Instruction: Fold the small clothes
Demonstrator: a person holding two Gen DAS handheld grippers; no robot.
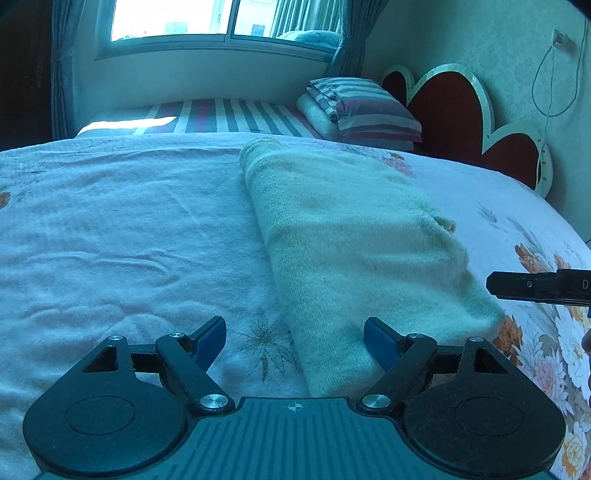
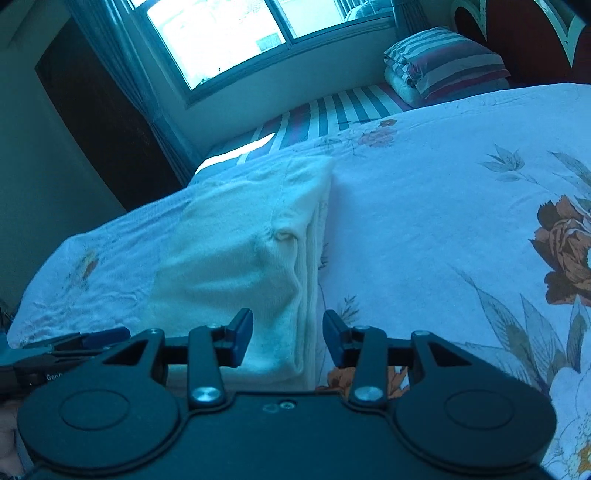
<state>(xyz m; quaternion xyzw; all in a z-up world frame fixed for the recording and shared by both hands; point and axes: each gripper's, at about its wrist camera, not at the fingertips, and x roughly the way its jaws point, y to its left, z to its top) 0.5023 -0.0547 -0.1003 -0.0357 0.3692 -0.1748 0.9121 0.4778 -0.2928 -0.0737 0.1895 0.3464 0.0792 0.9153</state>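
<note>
A cream knitted garment (image 1: 351,236) lies folded into a long strip on the floral bed cover (image 1: 110,221). My left gripper (image 1: 295,336) hovers open over the strip's near left edge, with its blue pads wide apart and off the cloth. In the right wrist view the same garment (image 2: 236,266) shows its stacked right edge. My right gripper (image 2: 288,338) stands open above that near right corner, with the cloth below the gap and no pad pressing on it. A finger of the right gripper (image 1: 517,288) pokes in from the right; the left gripper's blue-tipped finger (image 2: 107,336) shows at the left.
The bed cover (image 2: 443,221) stretches wide to both sides of the garment. Striped folded bedding (image 1: 362,107) sits at the far end by a red scalloped headboard (image 1: 450,110). A window (image 1: 221,18) is behind, a dark doorway (image 2: 92,122) to the left.
</note>
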